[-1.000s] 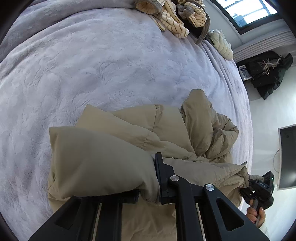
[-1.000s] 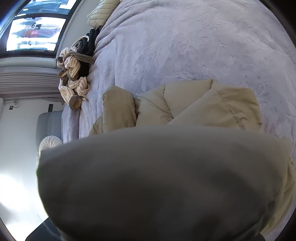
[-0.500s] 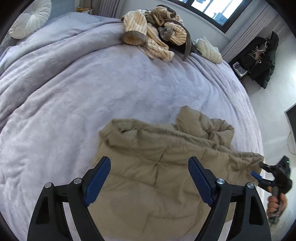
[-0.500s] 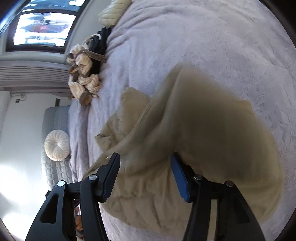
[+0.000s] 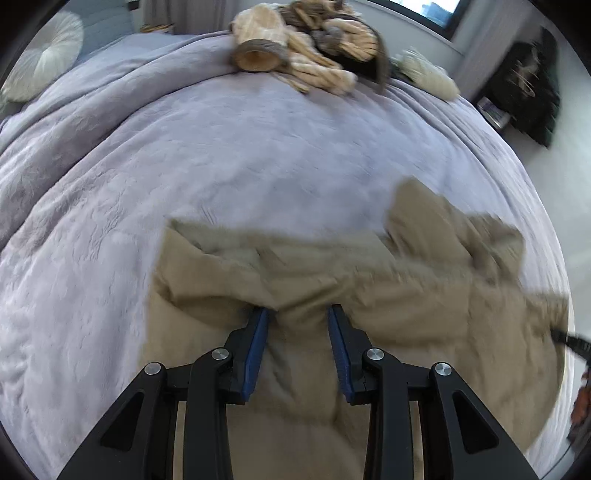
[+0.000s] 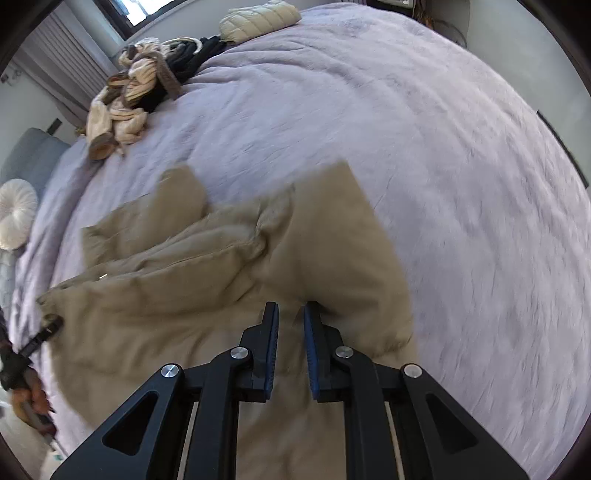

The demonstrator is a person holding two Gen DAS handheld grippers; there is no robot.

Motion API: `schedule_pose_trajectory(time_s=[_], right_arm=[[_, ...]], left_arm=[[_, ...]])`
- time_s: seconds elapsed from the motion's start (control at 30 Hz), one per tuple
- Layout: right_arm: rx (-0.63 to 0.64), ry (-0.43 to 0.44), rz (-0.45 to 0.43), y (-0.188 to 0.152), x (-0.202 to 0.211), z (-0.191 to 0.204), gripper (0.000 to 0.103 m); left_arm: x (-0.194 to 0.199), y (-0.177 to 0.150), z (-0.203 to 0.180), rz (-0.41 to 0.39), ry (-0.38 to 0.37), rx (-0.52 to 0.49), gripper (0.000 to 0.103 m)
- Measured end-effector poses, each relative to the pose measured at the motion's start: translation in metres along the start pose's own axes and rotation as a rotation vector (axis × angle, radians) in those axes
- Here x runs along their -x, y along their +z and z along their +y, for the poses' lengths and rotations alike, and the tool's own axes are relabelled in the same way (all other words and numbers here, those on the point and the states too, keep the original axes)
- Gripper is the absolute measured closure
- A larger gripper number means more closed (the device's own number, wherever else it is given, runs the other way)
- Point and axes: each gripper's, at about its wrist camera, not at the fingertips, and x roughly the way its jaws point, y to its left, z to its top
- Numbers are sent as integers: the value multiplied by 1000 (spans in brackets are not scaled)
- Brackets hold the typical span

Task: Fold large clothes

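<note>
We look down on a wide bed under a pale lilac quilted cover, which fills most of both views. On it lies the task's garment, a large tan padded coat, crumpled and half spread, taking up the lower middle of each picture; in the left wrist view it runs from about six o'clock out toward three o'clock, with a puffed part standing up near two o'clock.

At twelve o'clock in the left wrist view, at the far edge of the bed, sits a heap of striped cream and brown clothes; the right wrist view shows the same heap at about ten o'clock. A cream quilted garment lies at twelve o'clock there. A round white cushion sits at ten o'clock in the left wrist view.

Our left gripper points steeply down at the coat. Its jaws have just been closing and stand partly apart, with a ridge of tan cloth between the blue pads; blur keeps us from telling whether they press on it.

Our right gripper has also just been closing; its jaws are nearly together, with tan cloth in the narrow gap, though we cannot tell if it is pinched.
</note>
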Motion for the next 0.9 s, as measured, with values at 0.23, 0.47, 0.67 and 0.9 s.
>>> schedule_pose_trajectory(time_s=[0.23, 0.47, 0.67, 0.9], right_arm=[[-60, -25, -23, 23, -48, -11, 92], [-89, -2, -51, 30, -84, -19, 93], [-71, -27, -60, 30, -85, -16, 93], [-32, -66, -71, 32, -47, -2, 89]], left_arm=[[-46, 20, 5, -17, 47, 23, 67], [-73, 18, 9, -33, 54, 32, 67], [-78, 25, 7, -17, 108, 41, 67], [-32, 27, 8, -25, 129, 50, 67]])
